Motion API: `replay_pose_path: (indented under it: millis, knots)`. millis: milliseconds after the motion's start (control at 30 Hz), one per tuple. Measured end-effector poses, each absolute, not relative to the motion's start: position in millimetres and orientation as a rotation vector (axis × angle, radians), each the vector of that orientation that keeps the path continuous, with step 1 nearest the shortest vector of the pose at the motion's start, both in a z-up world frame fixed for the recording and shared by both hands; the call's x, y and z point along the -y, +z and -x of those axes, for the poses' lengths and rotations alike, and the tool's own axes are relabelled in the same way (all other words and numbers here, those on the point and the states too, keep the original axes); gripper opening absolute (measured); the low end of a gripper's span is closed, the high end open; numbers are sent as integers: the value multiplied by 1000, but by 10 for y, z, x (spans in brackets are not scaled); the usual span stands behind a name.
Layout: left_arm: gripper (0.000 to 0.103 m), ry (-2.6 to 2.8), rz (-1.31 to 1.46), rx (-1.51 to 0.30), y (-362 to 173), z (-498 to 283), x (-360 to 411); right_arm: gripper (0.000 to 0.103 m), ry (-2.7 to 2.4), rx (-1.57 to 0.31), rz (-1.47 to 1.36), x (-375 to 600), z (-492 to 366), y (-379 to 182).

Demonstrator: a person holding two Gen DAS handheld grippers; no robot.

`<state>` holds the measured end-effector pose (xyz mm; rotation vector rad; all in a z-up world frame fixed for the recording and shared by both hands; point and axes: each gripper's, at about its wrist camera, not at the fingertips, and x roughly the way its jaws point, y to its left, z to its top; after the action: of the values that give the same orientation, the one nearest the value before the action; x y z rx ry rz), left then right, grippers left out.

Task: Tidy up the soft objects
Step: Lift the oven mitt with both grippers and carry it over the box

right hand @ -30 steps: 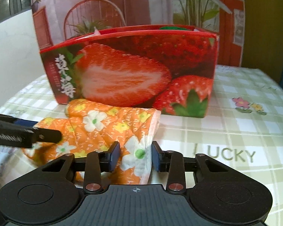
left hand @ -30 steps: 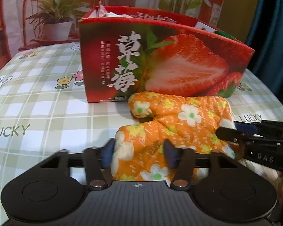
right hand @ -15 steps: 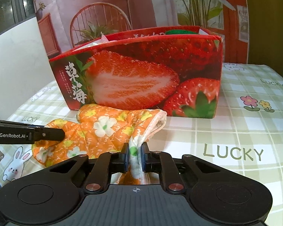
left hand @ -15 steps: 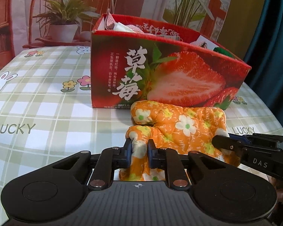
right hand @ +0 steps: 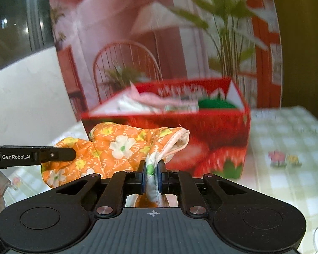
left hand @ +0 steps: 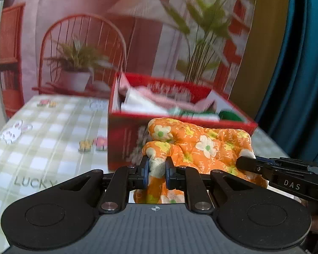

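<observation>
Mitt (left hand: pixel 201 148) before box (left hand: pixel 125 146)

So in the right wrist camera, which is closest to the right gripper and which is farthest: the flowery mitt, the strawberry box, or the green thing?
1. Orange floral oven mitt, pinched in the right gripper.
2. Strawberry box, behind it.
3. Green soft object, inside the box, right end.

Orange floral oven mitt (left hand: pixel 203 148) hangs lifted before the open strawberry box (left hand: pixel 120 139).

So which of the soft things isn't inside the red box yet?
The orange flowered oven mitt. Both the left gripper and right gripper pinch it in front of the red strawberry box; the pink cloth and green soft thing already lie inside.
</observation>
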<state>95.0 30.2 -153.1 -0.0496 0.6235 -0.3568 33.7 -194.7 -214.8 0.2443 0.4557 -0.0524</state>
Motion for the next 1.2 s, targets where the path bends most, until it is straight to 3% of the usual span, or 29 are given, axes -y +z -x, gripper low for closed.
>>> replay_pose_path:
  millis: [267, 500, 833, 1200]
  knots:
    - [16, -383, 40, -511, -1138, -1124, -170, 10, -52, -339, -185, 2094, -438, -1624]
    - [16, -388, 6, -552, -991, -1786, 48, 10, -69, -353, -166, 2388, -988, -1394]
    - [16, -378, -114, -772, -1411, -2794, 414, 10, -118, -583, -165, 2714, -2007, -1605]
    - [23, -399, -217, -919, -1852, -3182, 493, 17, -140, -830, -178, 2885, -2515, -2063]
